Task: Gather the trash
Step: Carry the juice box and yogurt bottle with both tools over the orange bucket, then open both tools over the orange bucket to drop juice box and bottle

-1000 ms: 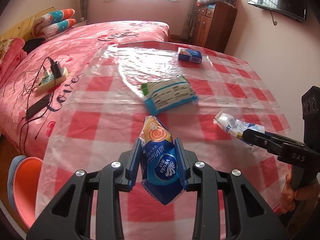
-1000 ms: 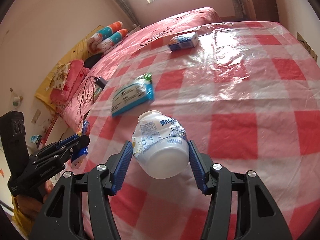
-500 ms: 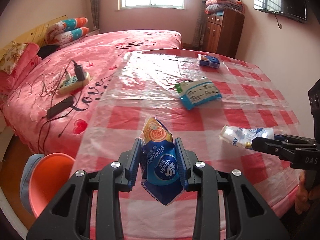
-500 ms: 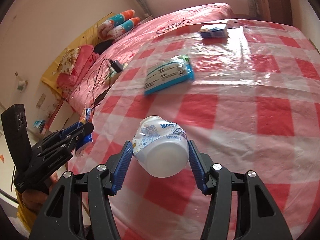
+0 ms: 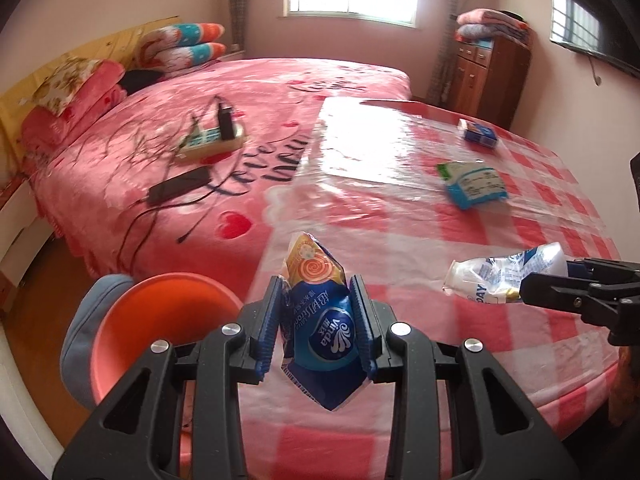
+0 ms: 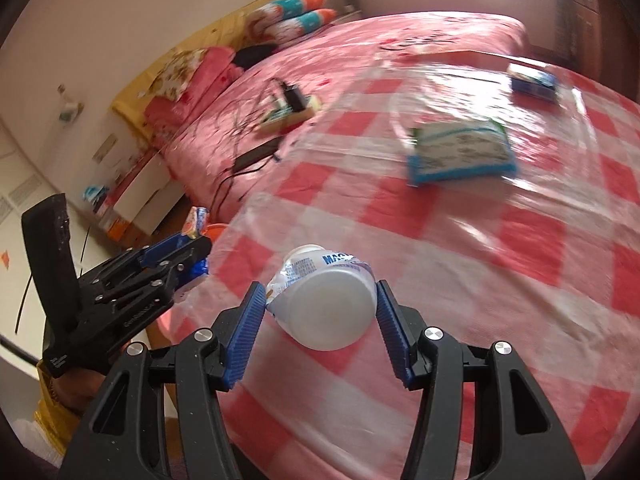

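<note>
My left gripper (image 5: 318, 324) is shut on a blue tissue wrapper (image 5: 320, 332) and holds it above the table's left edge, next to an orange bin (image 5: 160, 320) on the floor. My right gripper (image 6: 320, 312) is shut on a crumpled white plastic bottle (image 6: 324, 312) above the checked tablecloth (image 6: 480, 240). In the left wrist view the right gripper (image 5: 552, 288) and its bottle (image 5: 504, 276) show at the right. In the right wrist view the left gripper (image 6: 184, 256) shows at the left.
A blue-edged wipes pack (image 5: 472, 186) and a small blue box (image 5: 478, 134) lie on the table further back. A pink bed (image 5: 200, 120) with a power strip (image 5: 212, 142) and cables stands left of the table. A wooden cabinet (image 5: 492, 76) stands at the back.
Both grippers have swung left toward the table's left edge with their items still held. The orange bin has come closer and larger in the left wrist view.
</note>
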The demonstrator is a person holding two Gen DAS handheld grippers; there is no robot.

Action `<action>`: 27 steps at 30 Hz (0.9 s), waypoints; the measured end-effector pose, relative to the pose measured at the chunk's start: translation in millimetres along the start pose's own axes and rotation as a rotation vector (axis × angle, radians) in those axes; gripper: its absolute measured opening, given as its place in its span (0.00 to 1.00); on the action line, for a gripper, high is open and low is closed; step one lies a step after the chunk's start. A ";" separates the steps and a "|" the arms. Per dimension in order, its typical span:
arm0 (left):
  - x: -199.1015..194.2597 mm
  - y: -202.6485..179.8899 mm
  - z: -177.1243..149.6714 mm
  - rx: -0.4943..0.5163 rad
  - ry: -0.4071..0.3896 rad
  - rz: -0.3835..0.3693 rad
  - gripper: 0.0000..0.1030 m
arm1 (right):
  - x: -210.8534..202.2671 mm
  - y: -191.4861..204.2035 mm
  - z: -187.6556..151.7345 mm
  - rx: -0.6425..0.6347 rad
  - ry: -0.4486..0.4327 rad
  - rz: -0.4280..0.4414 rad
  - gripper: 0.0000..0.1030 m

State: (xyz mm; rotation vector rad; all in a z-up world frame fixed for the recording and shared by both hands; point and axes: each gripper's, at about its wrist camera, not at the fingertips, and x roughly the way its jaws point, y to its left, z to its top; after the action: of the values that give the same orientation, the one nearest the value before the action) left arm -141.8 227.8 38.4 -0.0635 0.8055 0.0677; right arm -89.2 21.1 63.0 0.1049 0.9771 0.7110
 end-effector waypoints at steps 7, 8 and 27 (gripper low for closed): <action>-4.9 40.3 -11.3 -0.056 0.006 0.061 0.35 | 30.4 50.5 14.8 -0.104 0.045 0.052 0.55; -5.3 46.4 -14.0 -0.065 0.010 0.073 0.35 | 34.3 57.0 16.5 -0.118 0.051 0.058 0.55; 20.9 127.5 -63.9 -0.217 0.131 0.227 0.36 | 130.9 163.3 40.7 -0.385 0.209 0.141 0.55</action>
State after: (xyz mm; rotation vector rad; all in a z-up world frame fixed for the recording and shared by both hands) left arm -184.0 350.3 -24.8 -0.1828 0.9317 0.3694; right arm -93.0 234.2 55.2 -0.2443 1.0206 1.0433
